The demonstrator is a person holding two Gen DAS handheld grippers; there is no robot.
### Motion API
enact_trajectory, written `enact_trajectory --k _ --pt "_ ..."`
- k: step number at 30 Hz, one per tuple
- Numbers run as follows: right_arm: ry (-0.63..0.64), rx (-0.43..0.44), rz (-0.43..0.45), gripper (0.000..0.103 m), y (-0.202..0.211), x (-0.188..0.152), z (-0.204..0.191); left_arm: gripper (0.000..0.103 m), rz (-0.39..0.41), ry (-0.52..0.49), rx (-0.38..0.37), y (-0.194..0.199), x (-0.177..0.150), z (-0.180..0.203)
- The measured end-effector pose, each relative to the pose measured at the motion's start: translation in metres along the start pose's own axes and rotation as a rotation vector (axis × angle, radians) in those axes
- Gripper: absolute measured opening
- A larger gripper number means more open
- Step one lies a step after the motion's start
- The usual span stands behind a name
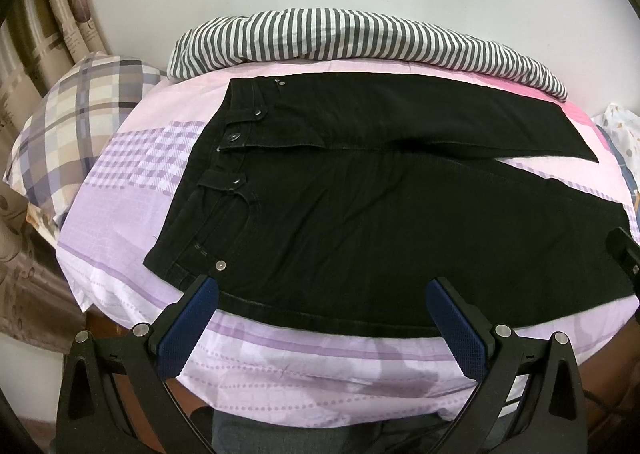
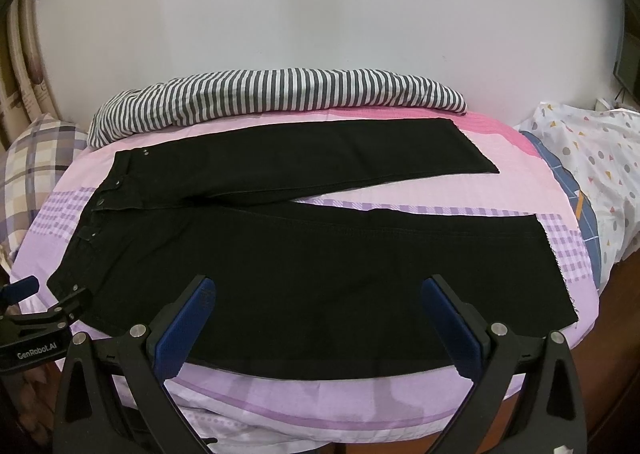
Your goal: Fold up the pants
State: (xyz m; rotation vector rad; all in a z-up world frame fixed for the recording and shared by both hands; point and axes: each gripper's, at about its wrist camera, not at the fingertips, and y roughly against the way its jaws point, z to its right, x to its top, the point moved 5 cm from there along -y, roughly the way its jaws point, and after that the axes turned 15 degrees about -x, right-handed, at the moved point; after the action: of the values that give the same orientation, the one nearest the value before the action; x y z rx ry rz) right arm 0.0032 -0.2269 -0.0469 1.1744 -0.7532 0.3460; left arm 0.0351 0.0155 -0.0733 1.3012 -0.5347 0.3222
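1. Bed sheet (image 2: 328, 402), pink and purple check, is your work surface; white wall (image 2: 320, 14) behind, curtain (image 1: 60, 14) at far left.
2. Count: one pair of black pants (image 2: 320, 274), one striped cover (image 2: 280, 94) bunched along the far edge, one plaid pillow (image 1: 80, 122) left, one dotted pillow (image 2: 592, 158) right.
3. Pants lie flat across the sheet, waistband (image 1: 224, 158) to the left, two legs running right and splayed in a V, sheet showing between them.
4. Far leg's hem ends short of the right side; near leg's hem sits close to the sheet's right edge.
5. Near leg's long edge runs just inside the front edge of the bed, a narrow strip of sheet left in front.
6. Your left gripper (image 1: 322, 290) is spread wide, nothing held, hovering at the near edge by the waist corner.
7. Your right gripper (image 2: 320, 290) is spread wide too, empty, over the near leg's mid-length.
8. Open sheet left of the waistband; far side is crowded by the striped cover.
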Motion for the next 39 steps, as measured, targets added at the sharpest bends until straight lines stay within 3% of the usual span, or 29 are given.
enact_trajectory --k 21,32,37,39 --pt "-0.005 0.008 -0.007 0.102 -0.005 -0.001 -0.003 0.103 -0.006 0.0 -0.003 -0.003 -0.002 0.0" --pt "-0.014 0.109 -0.046 0.102 -0.024 0.012 -0.014 0.103 0.009 0.05 -0.056 -0.014 0.025 -0.02" --pt "-0.022 0.219 -0.072 0.103 -0.038 0.031 -0.021 0.097 0.032 0.071 -0.073 -0.02 0.058 -0.049" --pt "-0.012 0.241 -0.077 0.103 -0.045 0.039 -0.024 0.084 0.041 0.084 -0.09 -0.024 0.076 -0.065"
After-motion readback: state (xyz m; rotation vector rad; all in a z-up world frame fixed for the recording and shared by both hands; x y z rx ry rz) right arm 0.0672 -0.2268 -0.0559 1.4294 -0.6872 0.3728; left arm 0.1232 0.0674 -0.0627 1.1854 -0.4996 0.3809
